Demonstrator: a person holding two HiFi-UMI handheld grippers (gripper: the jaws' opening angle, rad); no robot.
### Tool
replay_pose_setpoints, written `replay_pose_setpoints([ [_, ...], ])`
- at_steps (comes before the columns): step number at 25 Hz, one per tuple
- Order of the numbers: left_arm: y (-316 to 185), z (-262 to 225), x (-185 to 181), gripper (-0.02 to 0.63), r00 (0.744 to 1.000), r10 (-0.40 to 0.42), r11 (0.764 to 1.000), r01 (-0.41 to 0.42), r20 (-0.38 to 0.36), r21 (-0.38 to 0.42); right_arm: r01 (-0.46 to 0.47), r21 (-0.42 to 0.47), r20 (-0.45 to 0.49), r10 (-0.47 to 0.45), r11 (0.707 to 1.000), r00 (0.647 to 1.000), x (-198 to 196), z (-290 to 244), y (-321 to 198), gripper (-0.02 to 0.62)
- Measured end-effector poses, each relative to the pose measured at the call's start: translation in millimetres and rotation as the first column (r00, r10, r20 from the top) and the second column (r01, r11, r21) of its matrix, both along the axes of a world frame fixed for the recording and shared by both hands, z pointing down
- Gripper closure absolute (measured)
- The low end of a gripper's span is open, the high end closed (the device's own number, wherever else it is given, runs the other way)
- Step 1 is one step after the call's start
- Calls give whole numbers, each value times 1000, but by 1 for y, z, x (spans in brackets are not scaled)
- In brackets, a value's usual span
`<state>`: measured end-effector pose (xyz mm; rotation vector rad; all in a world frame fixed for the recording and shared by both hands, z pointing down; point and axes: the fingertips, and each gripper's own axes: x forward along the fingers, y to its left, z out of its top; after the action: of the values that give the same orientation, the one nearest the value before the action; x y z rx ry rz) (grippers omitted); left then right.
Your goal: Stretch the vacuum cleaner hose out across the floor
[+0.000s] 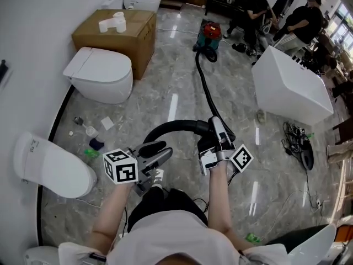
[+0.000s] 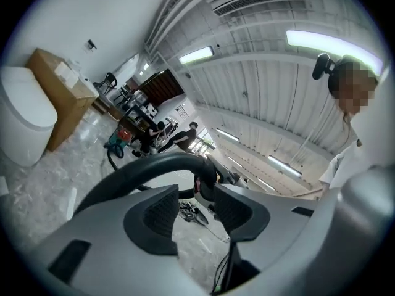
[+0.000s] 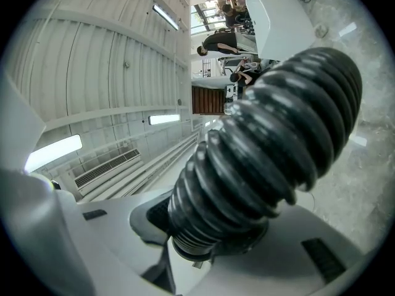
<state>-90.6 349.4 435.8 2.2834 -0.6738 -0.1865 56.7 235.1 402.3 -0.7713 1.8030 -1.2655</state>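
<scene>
The black vacuum cleaner hose [image 1: 203, 81] runs from the red-and-teal vacuum cleaner [image 1: 210, 36] at the far end of the room, down the marble floor [image 1: 165, 95] in a gently bending line, to where I stand. My right hand-held gripper [image 1: 219, 131] is clamped around its ribbed body, which fills the space between the two pads in the right gripper view. Beyond that grip, the smooth end section [image 1: 174, 125] arcs to my left, raised off the floor and curved over in front of me.

My left hand-held gripper [image 2: 194, 209] has its jaws partly apart and holds nothing. The curved end passes just past their tips, with only bare floor showing between the pads.

As I judge it, the job is well under way but not finished. The long run to the machine is mostly drawn out, while the bowed end still has to be straightened and laid flat.

Both my forearms reach forward at about waist height. The right gripper points ahead and slightly upward, and the left is held roughly level, rolled partly onto its side. A white toilet [image 1: 102, 73] and a cardboard box [image 1: 118, 35] stand along the wall to my left.
</scene>
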Motion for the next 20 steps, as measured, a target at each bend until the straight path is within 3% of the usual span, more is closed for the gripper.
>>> replay_pose_setpoints([
  [4, -5, 10, 18, 439, 982, -50, 991, 26, -184, -131, 17, 14, 2, -17, 1000, 1000, -7, -6, 0, 446],
  [6, -14, 10, 21, 435, 945, -115, 979, 57, -305, -195, 17, 20, 2, -17, 1000, 1000, -8, -8, 1, 446],
  [8, -25, 1, 22, 373, 900, -174, 972, 92, -400, -215, 15, 23, 6, -15, 1000, 1000, -9, -10, 1, 446],
  [10, -36, -11, 22, 323, 869, -208, 971, 126, -449, -206, 9, 24, 15, -10, 1000, 1000, -7, -13, 0, 446],
  [14, -56, -26, 28, 293, 795, -261, 961, 159, -548, -226, -2, 27, 22, 2, 1000, 1000, -2, -16, -3, 446],
  [20, -79, -34, 36, 291, 770, -309, 950, 218, -559, -225, 23, 46, 44, -25, 999, 999, -13, -24, 0, 446],
])
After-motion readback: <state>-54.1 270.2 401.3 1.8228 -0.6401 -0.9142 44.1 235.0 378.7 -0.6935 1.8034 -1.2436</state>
